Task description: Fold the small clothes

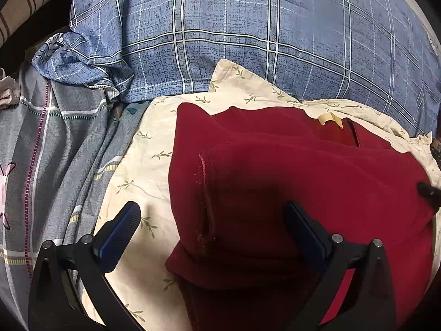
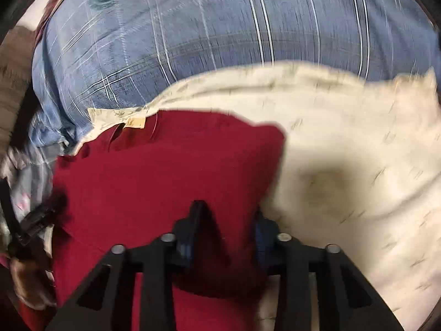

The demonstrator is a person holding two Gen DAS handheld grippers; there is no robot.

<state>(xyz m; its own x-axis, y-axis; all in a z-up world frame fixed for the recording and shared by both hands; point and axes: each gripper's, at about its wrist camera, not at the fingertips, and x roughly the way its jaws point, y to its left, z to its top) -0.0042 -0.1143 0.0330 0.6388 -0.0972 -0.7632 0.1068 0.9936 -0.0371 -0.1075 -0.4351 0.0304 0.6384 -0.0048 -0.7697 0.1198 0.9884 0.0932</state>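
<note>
A dark red garment (image 1: 289, 171) lies partly folded on a cream cloth with a leaf print (image 1: 143, 165). A cream neck label (image 1: 329, 118) shows at its far edge. My left gripper (image 1: 212, 215) is open above the garment's left edge, and its fingers hold nothing. In the blurred right wrist view the red garment (image 2: 165, 171) fills the lower left. My right gripper (image 2: 227, 215) has its jaws a little apart with a bunch of the red fabric between them at the garment's right edge. The label also shows in that view (image 2: 135, 122).
A big blue plaid pillow (image 1: 248, 27) lies right behind the cream cloth. A grey checked bedsheet (image 1: 55, 151) covers the left side. The cream cloth (image 2: 358, 165) spreads to the right in the right wrist view. The other gripper's dark tip (image 1: 428, 190) shows at the right edge.
</note>
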